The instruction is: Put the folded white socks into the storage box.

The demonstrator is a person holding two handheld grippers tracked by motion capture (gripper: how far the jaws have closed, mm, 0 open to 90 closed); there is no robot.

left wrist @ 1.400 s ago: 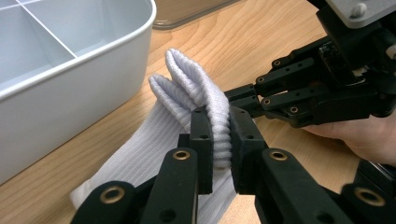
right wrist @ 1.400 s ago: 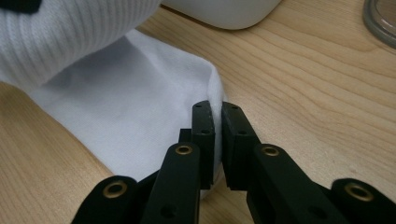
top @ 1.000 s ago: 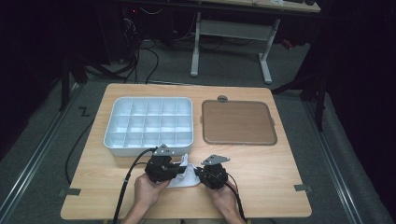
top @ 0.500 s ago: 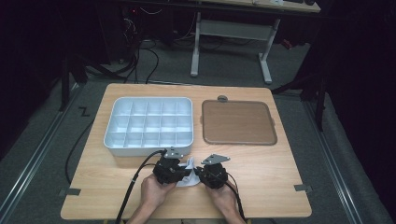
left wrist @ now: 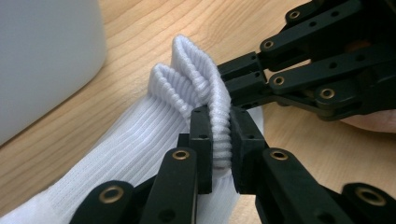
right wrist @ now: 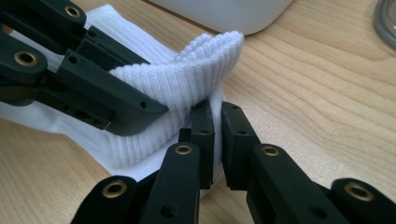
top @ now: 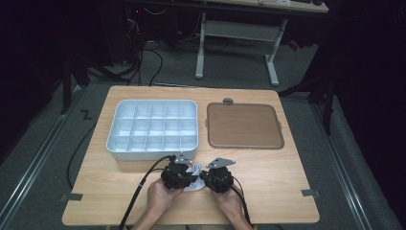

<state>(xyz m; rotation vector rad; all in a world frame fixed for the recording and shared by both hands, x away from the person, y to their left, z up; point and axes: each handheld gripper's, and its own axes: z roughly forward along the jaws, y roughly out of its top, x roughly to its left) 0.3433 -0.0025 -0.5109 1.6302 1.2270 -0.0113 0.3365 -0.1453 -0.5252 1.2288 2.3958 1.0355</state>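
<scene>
Wood table (top: 268,182) carries everything, laid out with the containers at the back and the working strip at the near edge, so both hands can stay close to the person. White compartment tray (top: 152,128) sits back left, every cell bare as far as the high view shows; probably the destination for sorted items. Brown tray (top: 244,125) sits just beside it on the right, also bare, with a small round grey piece (top: 228,101) at its far edge.

White ribbed sock (left wrist: 140,144) lies flat on the wood just in front of the compartment tray, between the two tools. Its cuff (right wrist: 201,60) is lifted off the table.

Left gripper (left wrist: 219,135) is clenched on one layer of the cuff rib. Right gripper (right wrist: 217,133) is clamped on the cuff from the opposite side. My read: two opposed pinches on one opening, set up to spread or fold the cuff, not to carry the sock.
</scene>
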